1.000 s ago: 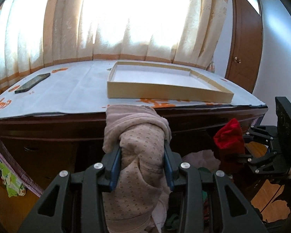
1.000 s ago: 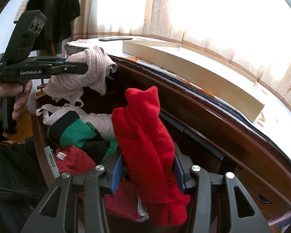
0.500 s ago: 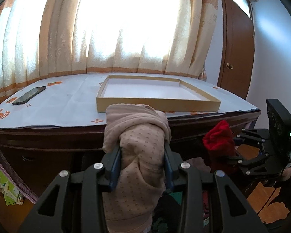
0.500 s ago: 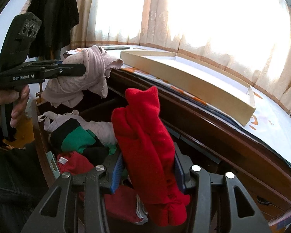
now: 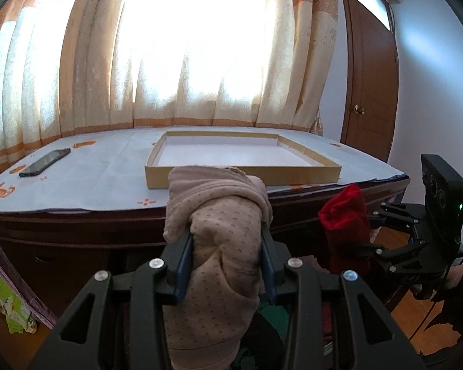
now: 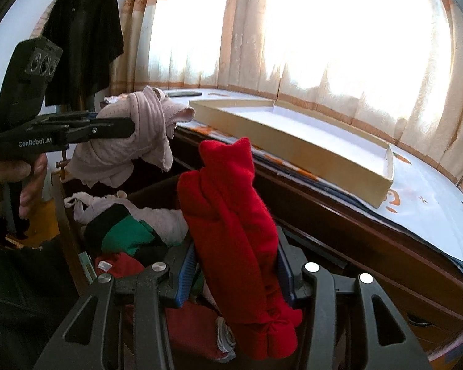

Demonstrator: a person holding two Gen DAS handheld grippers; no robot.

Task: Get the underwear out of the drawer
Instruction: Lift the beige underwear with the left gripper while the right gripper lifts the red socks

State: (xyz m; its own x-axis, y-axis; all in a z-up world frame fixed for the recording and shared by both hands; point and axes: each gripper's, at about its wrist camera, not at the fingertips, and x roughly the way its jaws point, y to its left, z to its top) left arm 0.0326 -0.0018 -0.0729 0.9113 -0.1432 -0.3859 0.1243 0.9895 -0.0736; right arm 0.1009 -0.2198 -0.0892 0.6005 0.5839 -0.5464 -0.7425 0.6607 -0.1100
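Observation:
My left gripper (image 5: 227, 265) is shut on beige dotted underwear (image 5: 219, 234), held up in front of the desk edge; it also shows in the right wrist view (image 6: 129, 141). My right gripper (image 6: 236, 271) is shut on red underwear (image 6: 231, 225), held above the open drawer (image 6: 68, 225); the red underwear also shows at the right of the left wrist view (image 5: 344, 219). The drawer holds more clothes: a green and black piece (image 6: 123, 234), a red piece (image 6: 120, 266) and pale pieces (image 6: 163, 219).
A shallow cardboard box (image 5: 240, 160) (image 6: 293, 141) sits on the paper-covered wooden desk (image 5: 92, 166). A dark phone (image 5: 44, 162) lies at the desk's left. Curtains hang behind. A black garment (image 6: 83, 30) hangs at left. A wooden door (image 5: 370, 77) is at right.
Both grippers have risen with their underwear, so the desk top and box show from higher up. The beige underwear is now level with the desk edge. Both grips are unchanged.

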